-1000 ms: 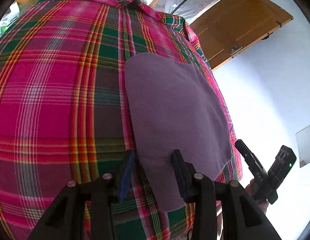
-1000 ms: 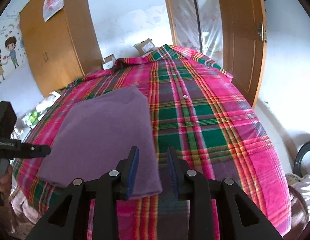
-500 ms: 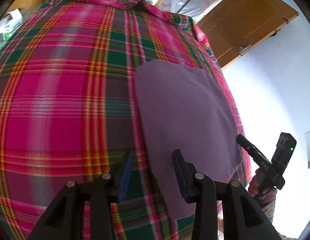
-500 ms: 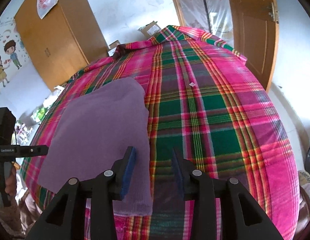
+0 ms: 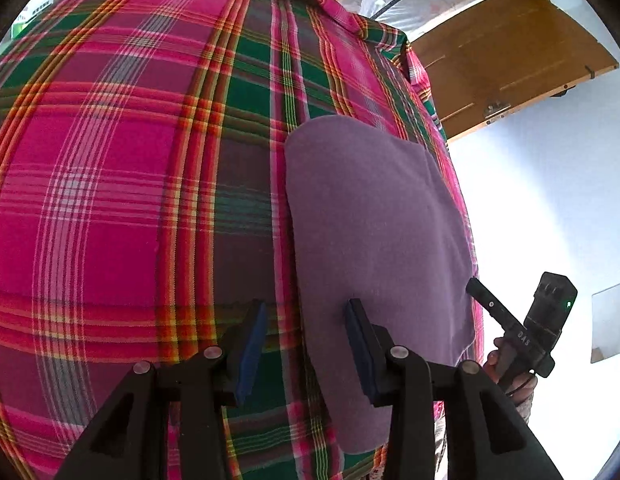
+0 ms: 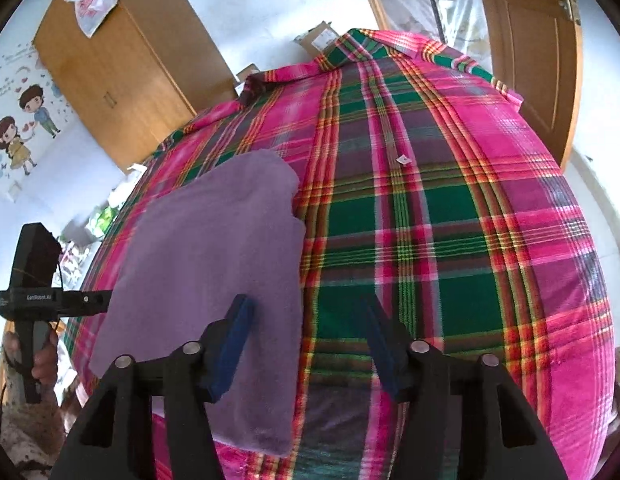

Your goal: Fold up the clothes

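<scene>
Left gripper (image 5: 306,344): fingers spread apart, nothing between them. It hangs over the lower centre of the left wrist frame, straddling the left-hand edge of the purple garment (image 5: 373,232); one pad over plaid, the other over purple. Contact with the cloth cannot be told.

Right gripper (image 6: 310,344): fingers likewise spread and empty, lower centre of the right wrist frame, straddling the garment's right-hand edge. Judgement: each gripper is lined up on an opposite long side near the close hem, which suits a two-point pinch for the next fold.

The purple garment (image 6: 214,264) lies flat on the plaid bedspread (image 6: 449,240), already reduced to a rough rectangle; a step in its far outline suggests stacked layers. It sits centre-right in the left view, centre-left in the right view, with its near end at the bed's close edge.

Containers: cardboard boxes (image 6: 315,38) stand beyond the far edge of the bed, upper centre; contents not visible. A white plastic bag (image 6: 90,2) hangs on the wooden wardrobe (image 6: 122,80), upper left; contents cannot be told.
</scene>
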The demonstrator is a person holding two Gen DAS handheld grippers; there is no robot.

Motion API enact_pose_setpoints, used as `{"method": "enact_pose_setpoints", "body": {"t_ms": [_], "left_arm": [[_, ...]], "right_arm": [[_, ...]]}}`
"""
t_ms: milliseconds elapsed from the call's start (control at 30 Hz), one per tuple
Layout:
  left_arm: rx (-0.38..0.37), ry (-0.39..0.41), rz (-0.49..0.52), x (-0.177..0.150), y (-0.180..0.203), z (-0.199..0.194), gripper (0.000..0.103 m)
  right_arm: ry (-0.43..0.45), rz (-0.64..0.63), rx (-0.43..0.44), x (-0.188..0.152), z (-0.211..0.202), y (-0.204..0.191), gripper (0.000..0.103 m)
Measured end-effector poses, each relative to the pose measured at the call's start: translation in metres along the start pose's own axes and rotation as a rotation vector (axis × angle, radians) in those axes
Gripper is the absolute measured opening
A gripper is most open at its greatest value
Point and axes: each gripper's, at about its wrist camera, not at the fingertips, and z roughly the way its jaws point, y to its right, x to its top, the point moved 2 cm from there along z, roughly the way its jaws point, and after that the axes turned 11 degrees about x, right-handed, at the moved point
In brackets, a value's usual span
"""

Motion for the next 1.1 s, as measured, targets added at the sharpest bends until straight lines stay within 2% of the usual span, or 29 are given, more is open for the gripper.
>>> {"method": "enact_pose_setpoints", "body": {"t_ms": [167, 467, 567, 700, 1033, 1100], "left_arm": [[-0.023, -0.006, -0.012, 0.001, 0.001, 0.004, 0.041], [-0.170, -0.087, -0.094, 0.002, -0.018, 0.012, 0.045], [-0.233, -0.100, -0.143, 0.002, -0.023, 0.016, 0.050], [-0.280, -0.113, -0.145, 0.003, -0.021, 0.021, 0.054], [-0.334, -0.152, -0.110, 0.011, -0.014, 0.031, 0.061], [-0.367, -0.161, -0.121, 0.011, -0.016, 0.034, 0.061]], "right_arm": [[-0.034, 0.062, 0.102, 0.006, 0.009, 0.012, 0.059], [-0.089, 0.082, 0.209, 0.015, 0.018, 0.021, 0.059], [-0.104, 0.093, 0.252, 0.017, 0.019, 0.024, 0.059], [-0.123, 0.110, 0.304, 0.021, 0.023, 0.026, 0.059], [-0.195, 0.101, 0.396, 0.031, 0.038, 0.021, 0.059], [-0.214, 0.101, 0.422, 0.034, 0.043, 0.019, 0.059]]}}
